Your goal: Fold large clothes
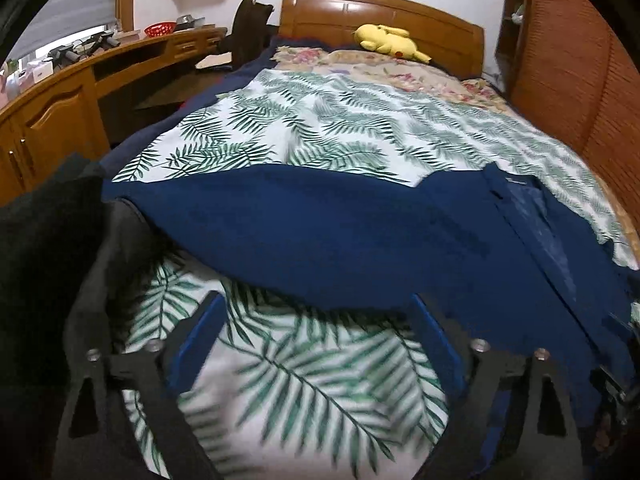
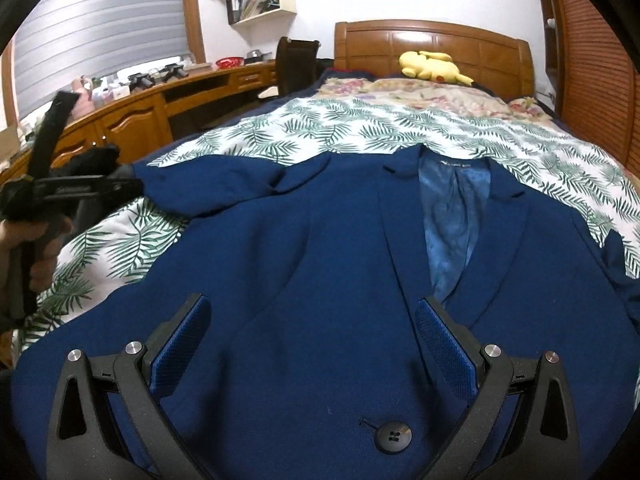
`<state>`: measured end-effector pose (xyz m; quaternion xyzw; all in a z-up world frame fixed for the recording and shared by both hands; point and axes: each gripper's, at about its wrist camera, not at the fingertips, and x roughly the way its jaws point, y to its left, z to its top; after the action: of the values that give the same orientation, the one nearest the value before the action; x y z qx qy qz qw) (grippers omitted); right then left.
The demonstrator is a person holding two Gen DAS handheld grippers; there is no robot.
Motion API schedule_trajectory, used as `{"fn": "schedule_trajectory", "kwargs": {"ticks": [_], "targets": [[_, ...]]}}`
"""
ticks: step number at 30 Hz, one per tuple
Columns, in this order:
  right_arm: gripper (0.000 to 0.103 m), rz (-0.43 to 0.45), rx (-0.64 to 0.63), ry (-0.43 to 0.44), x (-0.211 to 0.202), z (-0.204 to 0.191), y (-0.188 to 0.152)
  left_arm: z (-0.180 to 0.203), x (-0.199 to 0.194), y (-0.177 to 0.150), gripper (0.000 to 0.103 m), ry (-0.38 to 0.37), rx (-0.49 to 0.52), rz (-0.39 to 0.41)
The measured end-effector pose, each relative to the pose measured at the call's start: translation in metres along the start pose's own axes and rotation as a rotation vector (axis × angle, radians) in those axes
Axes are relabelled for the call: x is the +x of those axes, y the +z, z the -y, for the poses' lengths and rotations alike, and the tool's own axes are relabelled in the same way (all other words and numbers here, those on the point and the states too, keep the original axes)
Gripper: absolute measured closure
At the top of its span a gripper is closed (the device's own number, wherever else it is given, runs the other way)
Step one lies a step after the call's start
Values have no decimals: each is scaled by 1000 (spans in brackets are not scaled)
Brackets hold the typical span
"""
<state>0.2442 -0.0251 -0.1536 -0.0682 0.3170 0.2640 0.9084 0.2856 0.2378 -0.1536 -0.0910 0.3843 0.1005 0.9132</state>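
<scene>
Laying out the blue jacket [image 2: 320, 280] on the bed [image 2: 400, 132].
We held both claws apart: right claw [image 2: 312, 336] over its front, left claw [image 1: 316, 332] beside its sleeve.

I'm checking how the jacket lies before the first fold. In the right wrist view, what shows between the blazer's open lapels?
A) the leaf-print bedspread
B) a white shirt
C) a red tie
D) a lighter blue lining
D: the navy blazer lies front-up on the leaf-print bedspread, and a shinier, lighter blue lining shows between its lapels, below the neck label.
</scene>
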Motion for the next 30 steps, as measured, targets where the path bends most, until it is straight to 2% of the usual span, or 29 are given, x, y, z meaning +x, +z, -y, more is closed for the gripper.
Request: {"fn": "schedule_trajectory", "kwargs": {"ticks": [2, 3, 8, 12, 13, 14, 16, 18, 21, 22, 26, 30], "targets": [[0, -1, -6, -3, 0, -2, -1, -6, 12, 4, 34, 31, -16, -18], [0, -1, -7, -3, 0, -2, -1, -12, 20, 5, 36, 65, -30, -36], [0, -2, 2, 2, 0, -1, -1, -30, 37, 6, 37, 138, -66, -55], [0, -4, 6, 7, 0, 0, -1, -44, 47, 13, 37, 154, -101, -56], [0, -5, 6, 8, 0, -1, -1, -46, 50, 14, 43, 151, -105, -61], [0, -6, 6, 8, 0, 0, -1, -48, 52, 16, 58, 150, -109, -64], [0, -5, 5, 7, 0, 0, -1, -50, 61, 18, 79, 162, -116, -82], [0, -2, 0, 6, 0, -1, -1, -49, 67, 20, 82, 153, -118, -92], [0, -1, -3, 4, 0, -2, -2, -43, 69, 24, 100, 168, -90, -84], [0, -1, -2, 5, 0, -2, -2, -38, 67, 26, 103, 183, -67, -74], [0, -1, 5, 9, 0, -2, -2, -23, 53, 37, 103, 172, -32, -39], [0, 1, 20, 19, -1, 1, -1, 17, 22, 53, 103, 130, 43, 19]]}}
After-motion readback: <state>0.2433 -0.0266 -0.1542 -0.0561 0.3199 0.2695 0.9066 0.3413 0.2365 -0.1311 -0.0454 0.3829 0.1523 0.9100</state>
